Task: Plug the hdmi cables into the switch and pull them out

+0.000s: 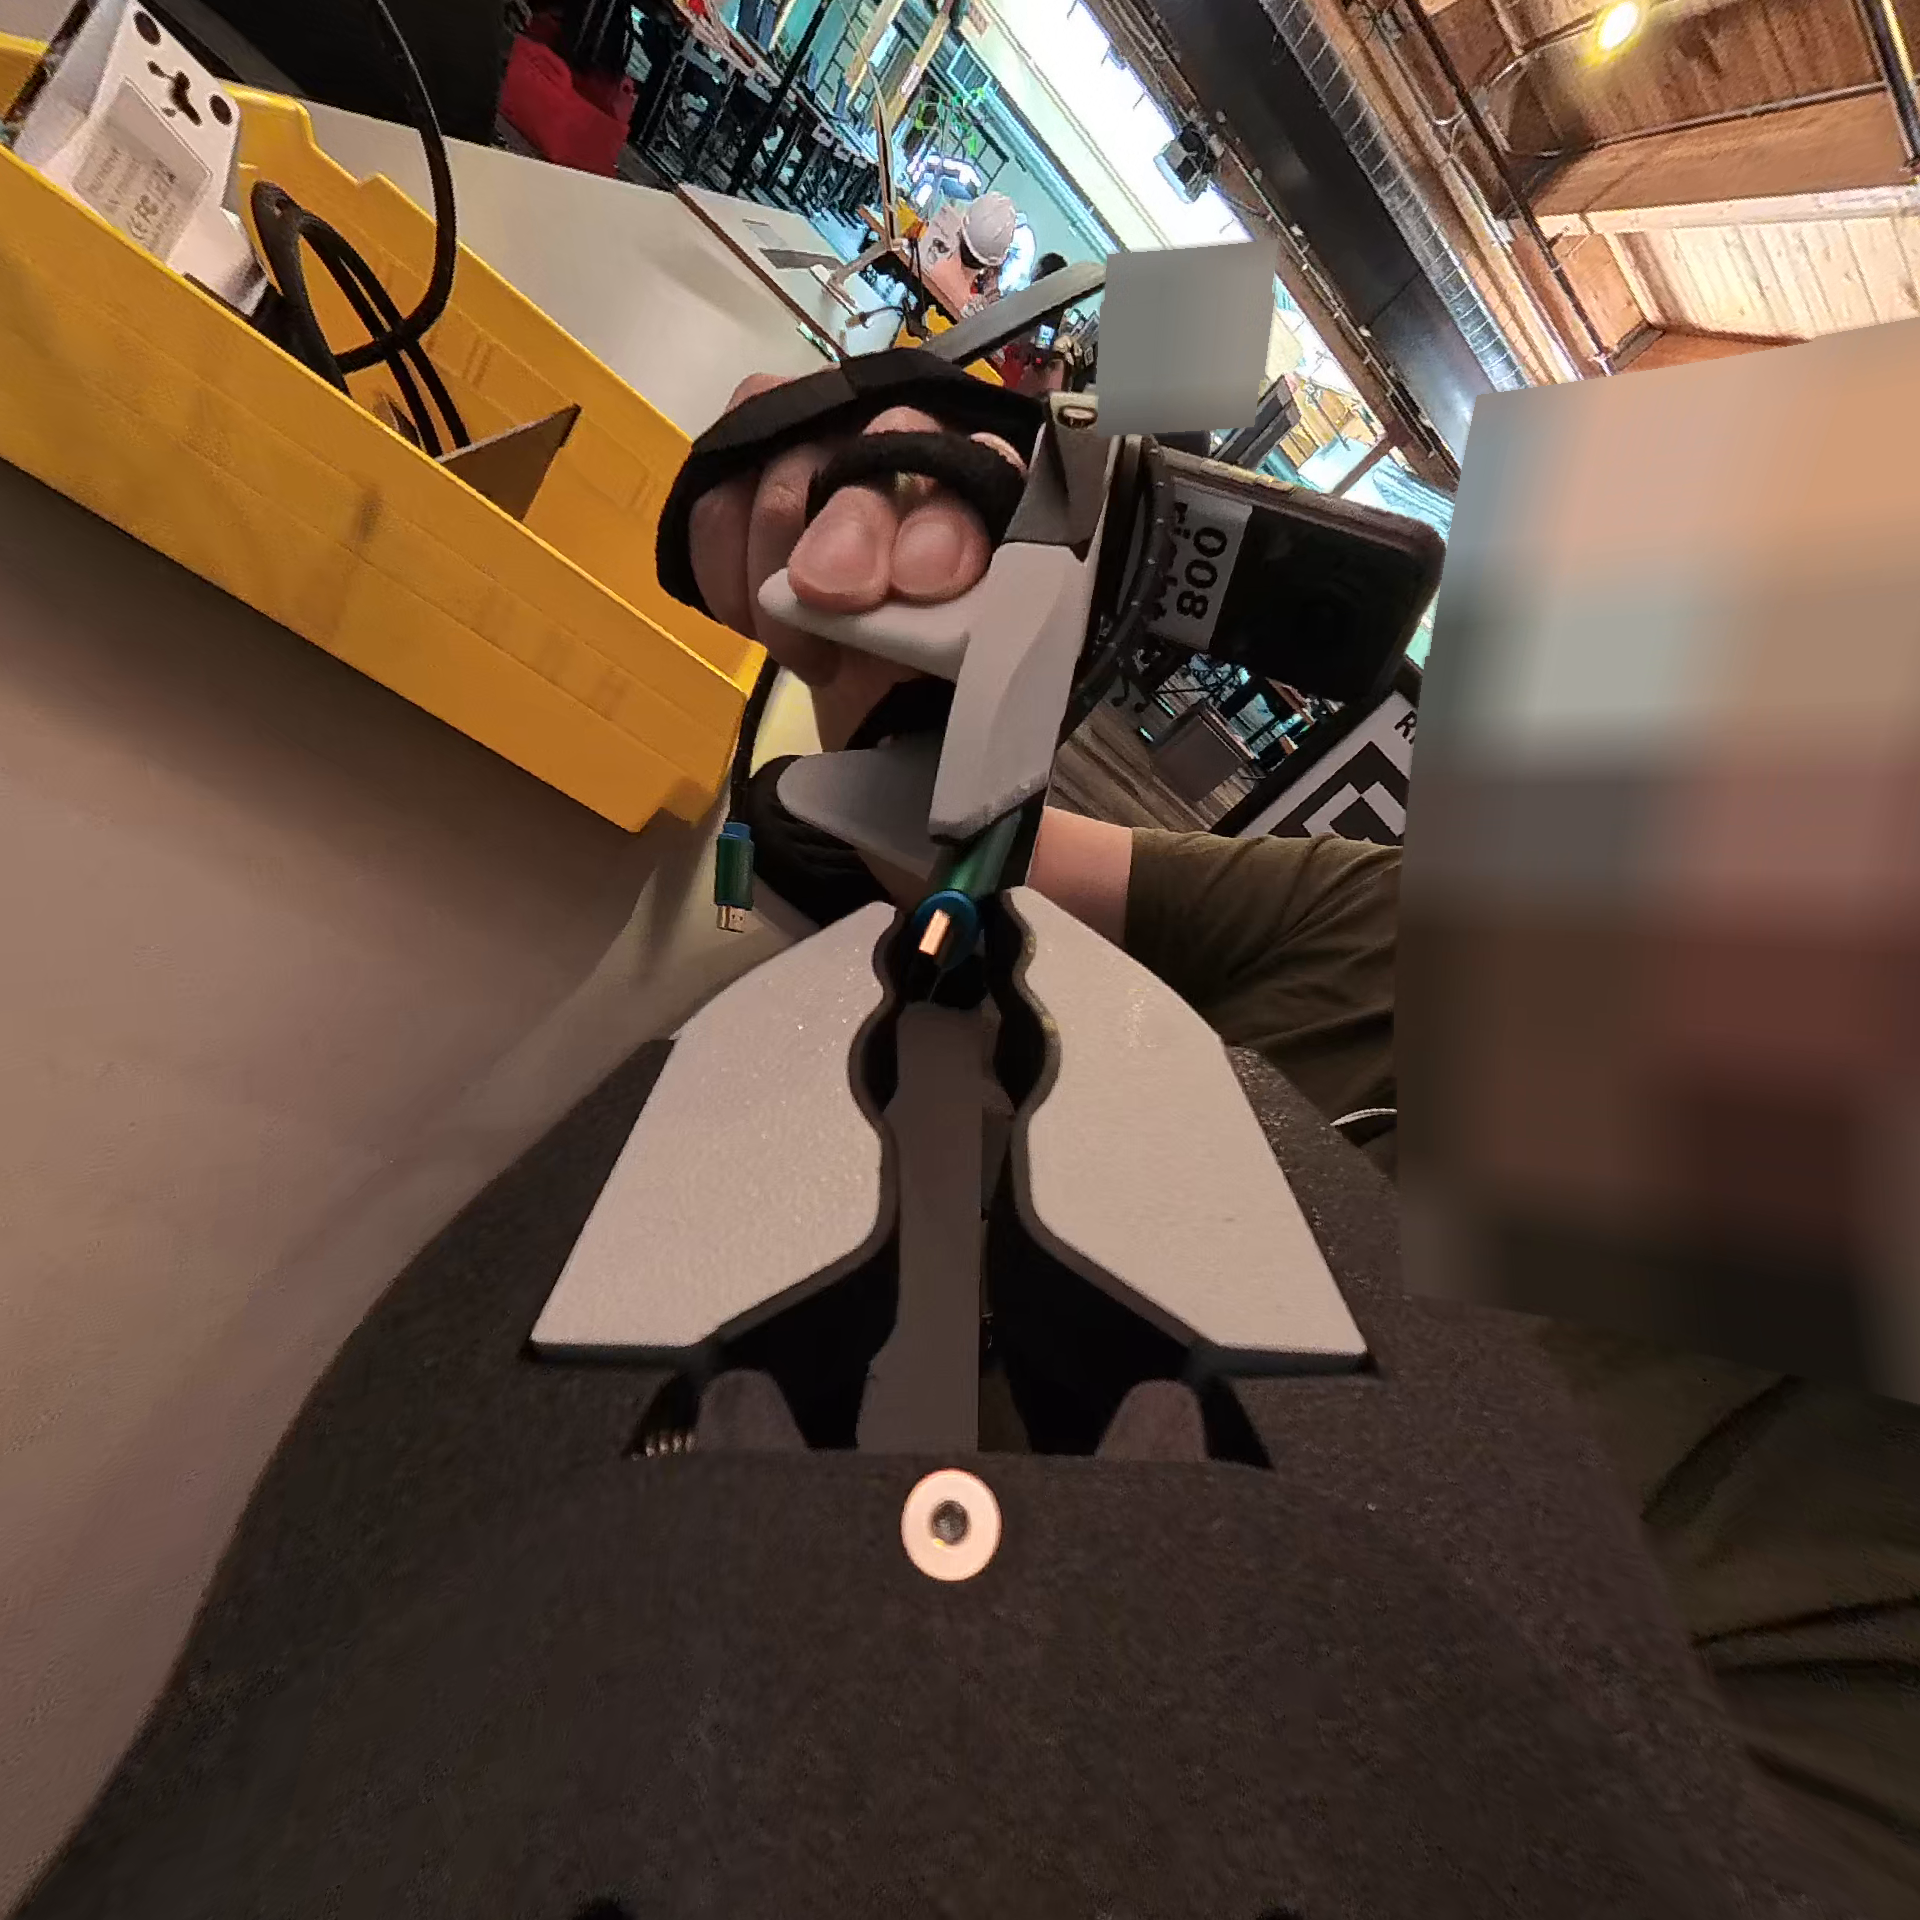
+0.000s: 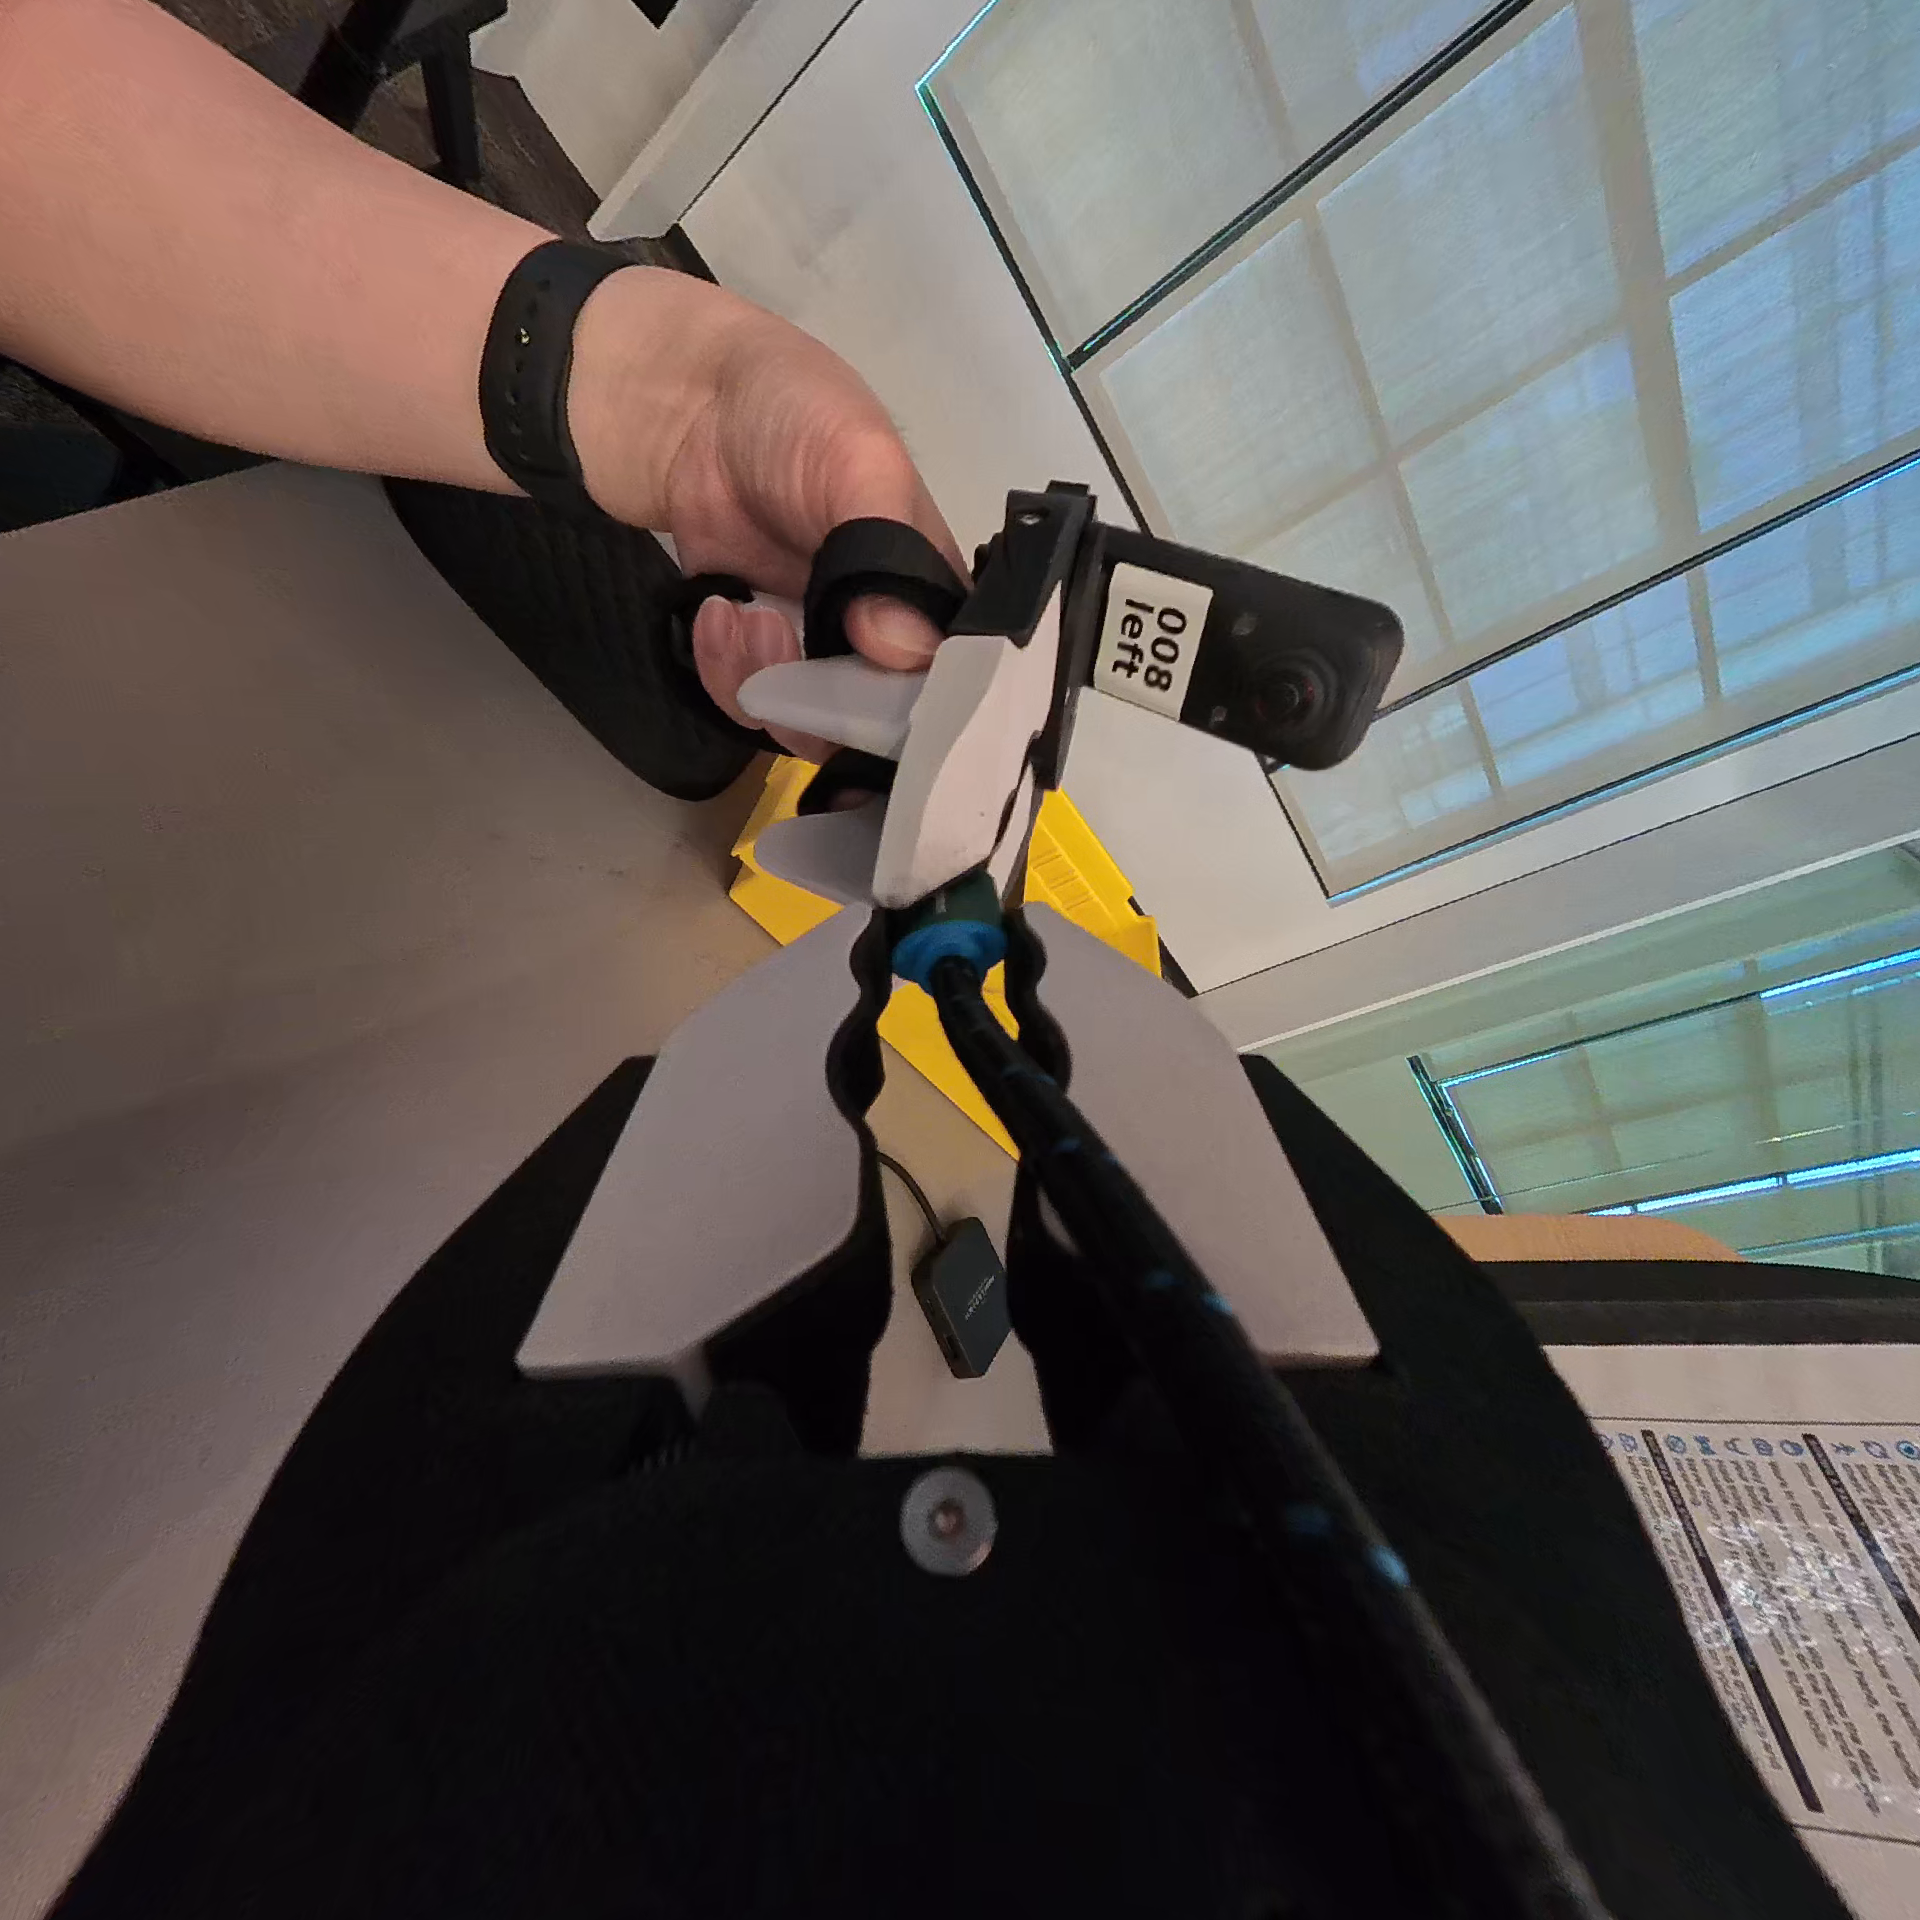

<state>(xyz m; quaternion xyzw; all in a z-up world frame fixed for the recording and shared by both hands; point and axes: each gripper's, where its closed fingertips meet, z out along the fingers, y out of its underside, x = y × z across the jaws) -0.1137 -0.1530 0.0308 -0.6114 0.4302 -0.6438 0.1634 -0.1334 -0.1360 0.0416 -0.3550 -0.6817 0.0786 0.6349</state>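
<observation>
Claws meet on one green plug (image 2: pixel 968 891): your left claw (image 1: pixel 943 920) and right claw (image 2: pixel 943 930) are both nearly closed around it. Its tip hides between fingers. Switch (image 2: pixel 961 1294) lies on the tabletop (image 2: pixel 260 935), partly hidden.

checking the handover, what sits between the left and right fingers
The green hdmi plug: left gripper fingers pinch its body, right gripper fingers hold its cable end. Right wrist view shows it.

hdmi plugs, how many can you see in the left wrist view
2. One plug sits between the tips of the left gripper and right gripper; the other plug dangles by the yellow bin's corner. More may hide in the bin.
</observation>
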